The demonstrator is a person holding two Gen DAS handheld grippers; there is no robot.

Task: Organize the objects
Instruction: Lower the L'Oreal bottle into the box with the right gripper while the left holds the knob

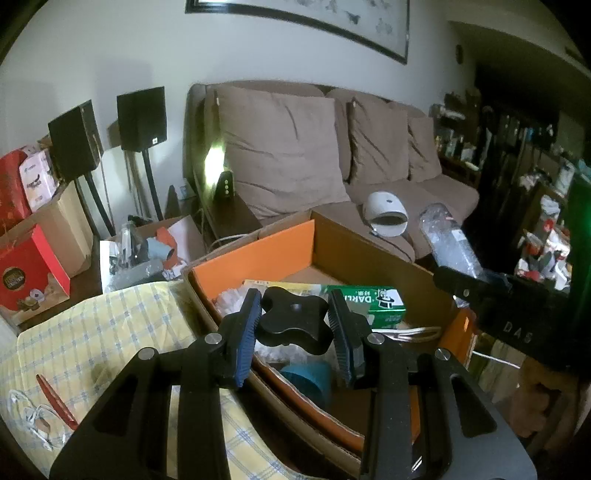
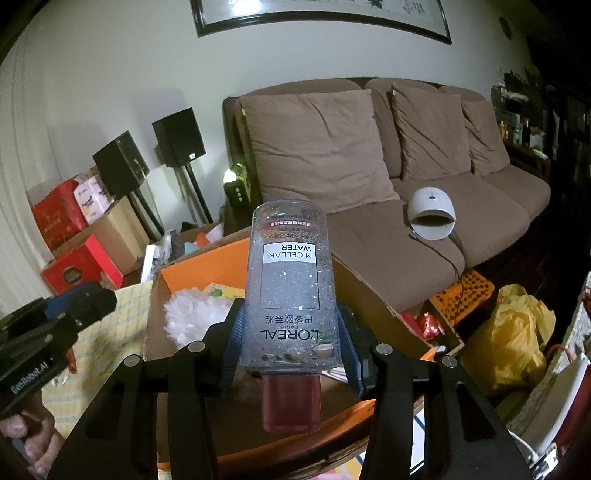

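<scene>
Left wrist: jaws narrow, clamped on black knob (image 1: 293,319); right jaws wider, gripping micellar water bottle (image 2: 290,291).

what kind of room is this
Most likely a lived-in home living room: a brown sofa with loose cushions, two black speakers on stands, a framed picture on the wall, and cardboard boxes of household clutter.

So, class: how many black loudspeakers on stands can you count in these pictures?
2. Both stand against the wall left of the sofa: the nearer speaker above the boxes, the farther speaker beside the sofa's arm. Others may be hidden.
</scene>
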